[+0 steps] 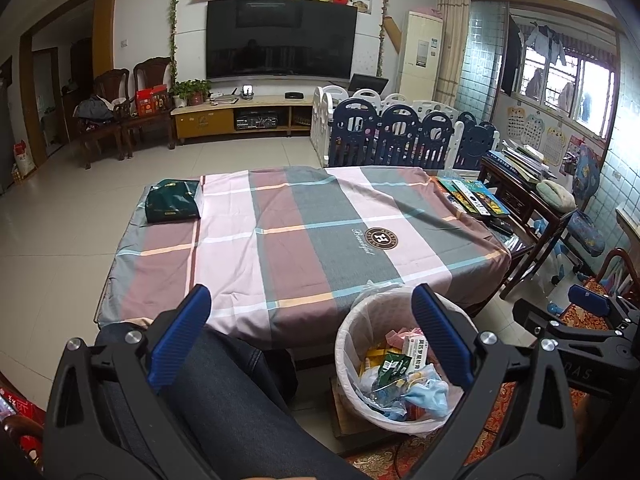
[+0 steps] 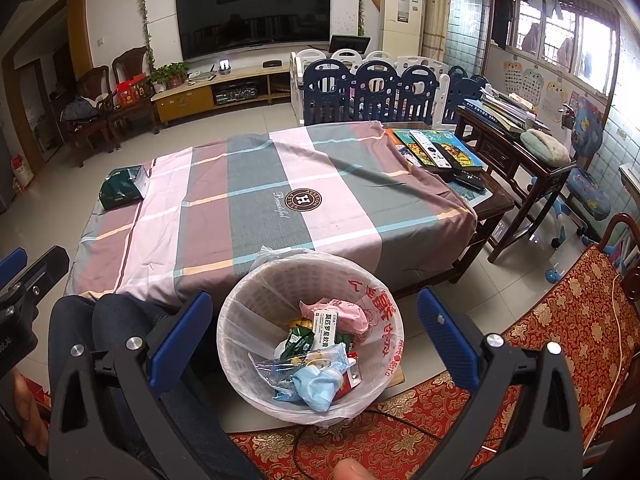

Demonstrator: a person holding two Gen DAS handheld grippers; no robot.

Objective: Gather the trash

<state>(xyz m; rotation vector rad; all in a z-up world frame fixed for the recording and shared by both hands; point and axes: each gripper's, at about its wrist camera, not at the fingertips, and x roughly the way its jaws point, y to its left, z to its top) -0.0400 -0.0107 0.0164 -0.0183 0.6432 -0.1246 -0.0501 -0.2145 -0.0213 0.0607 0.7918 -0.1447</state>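
A white bin lined with a plastic bag (image 2: 240, 320) stands on the floor at the table's near edge. It holds trash (image 2: 320, 360): a blue face mask, a medicine box, pink and green wrappers. The bin also shows in the left wrist view (image 1: 352, 332). My right gripper (image 2: 312, 336) is open and empty, held above the bin. My left gripper (image 1: 312, 328) is open and empty, over the person's knee, left of the bin. The right gripper shows in the left wrist view (image 1: 580, 312).
A low table with a checked cloth (image 2: 280, 184) carries a green tissue pack (image 2: 122, 188) at far left and books with remote controls (image 2: 436, 148) at far right. A red patterned sofa (image 2: 560, 320) is on the right. The person's legs (image 1: 224, 400) are at left.
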